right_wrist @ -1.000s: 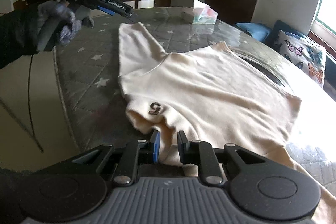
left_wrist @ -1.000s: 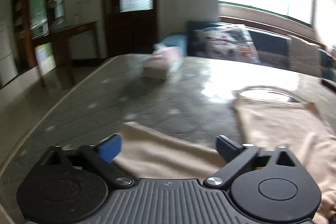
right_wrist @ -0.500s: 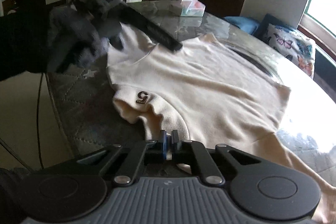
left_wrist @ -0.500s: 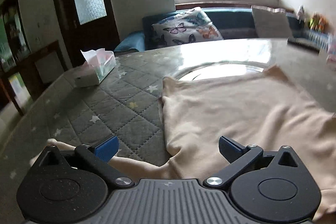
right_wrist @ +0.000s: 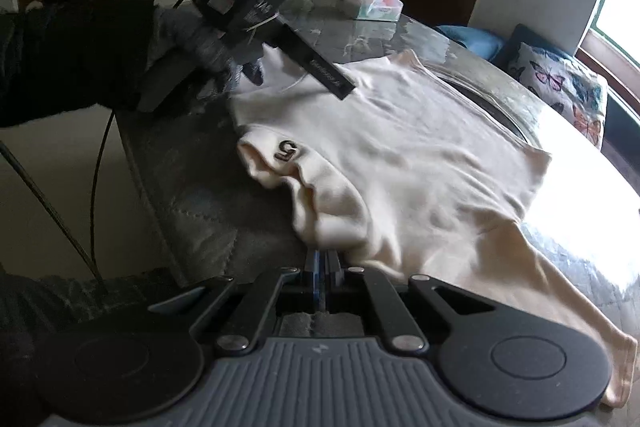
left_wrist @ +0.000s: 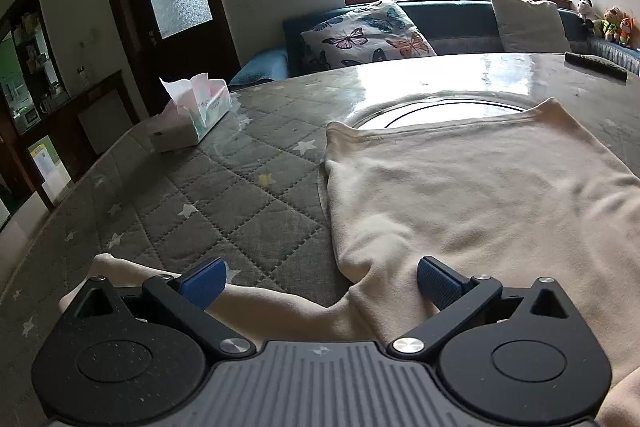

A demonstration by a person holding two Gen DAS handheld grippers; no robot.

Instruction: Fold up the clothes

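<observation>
Cream shirt [right_wrist: 420,155] lies spread across the tabletop [left_wrist: 224,211], which is covered by a grey quilted cloth with small stars; the shirt's far hem reaches over a round glass plate [left_wrist: 436,107] set in the middle of the tabletop. Near the collar the fabric is bunched into folds, and a dark figure 5 [right_wrist: 286,149] shows on it. The right gripper [right_wrist: 323,261] sits at the near edge of the shirt with its fingers closed together, pinching a fold of the cream fabric between the blue pads. The left gripper [left_wrist: 320,281] hangs low over the shirt's other side with its fingers wide apart; one sleeve [left_wrist: 256,303] runs beneath them across the quilted cloth, and the pads do not press on it. From the right wrist view, the left gripper [right_wrist: 320,75] is held by a hand in a grey glove [right_wrist: 200,43] with a dark sleeve, its fingers reaching over the shirt's far shoulder. A tissue box [left_wrist: 192,115] stands toward the far edge of the tabletop, well apart from the shirt. Beyond it a butterfly cushion [left_wrist: 368,35] leans on a sofa below the window.
</observation>
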